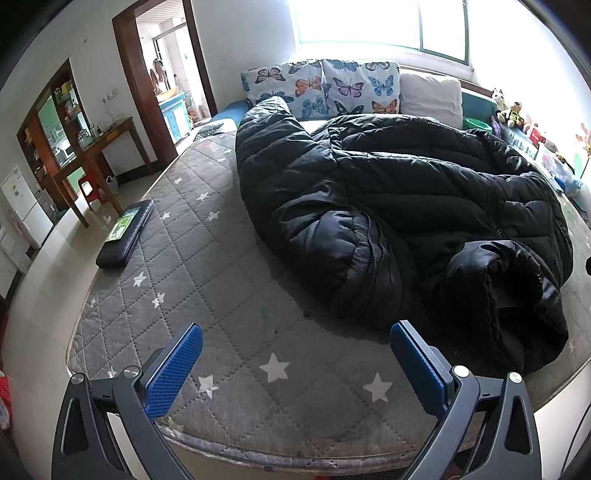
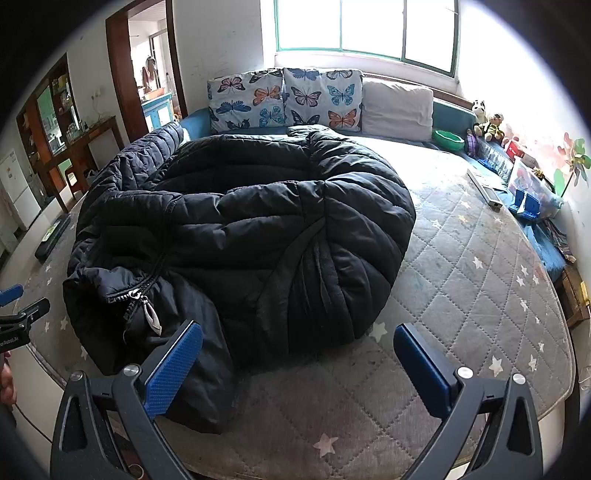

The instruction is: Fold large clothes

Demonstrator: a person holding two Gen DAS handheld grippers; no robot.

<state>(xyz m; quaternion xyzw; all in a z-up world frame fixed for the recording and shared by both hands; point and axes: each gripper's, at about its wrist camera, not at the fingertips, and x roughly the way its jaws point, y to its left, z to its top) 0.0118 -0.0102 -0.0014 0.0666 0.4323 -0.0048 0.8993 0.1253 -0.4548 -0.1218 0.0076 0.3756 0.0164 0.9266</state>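
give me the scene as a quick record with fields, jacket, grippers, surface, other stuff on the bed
garment: black puffer jacket, lying crumpled and unfolded, zipper pull showing at the near end
surface: grey quilted mattress with white stars
left hand-held gripper: open, holding nothing, above bare mattress beside the jacket
right hand-held gripper: open, holding nothing, at the jacket's near edge
other items: butterfly pillows, dark case at the mattress edge

We find the jacket [image 2: 236, 236] lying on the bed [image 2: 480, 280], with three pillows [image 2: 317, 99] behind it below the window [image 2: 365, 29]. A tablet [image 1: 125, 232] lies at the bed's left edge; toys [image 2: 487, 125] line its right side. Both tongs, left [image 1: 295, 369] and right [image 2: 297, 367], hover spread at the near edge.
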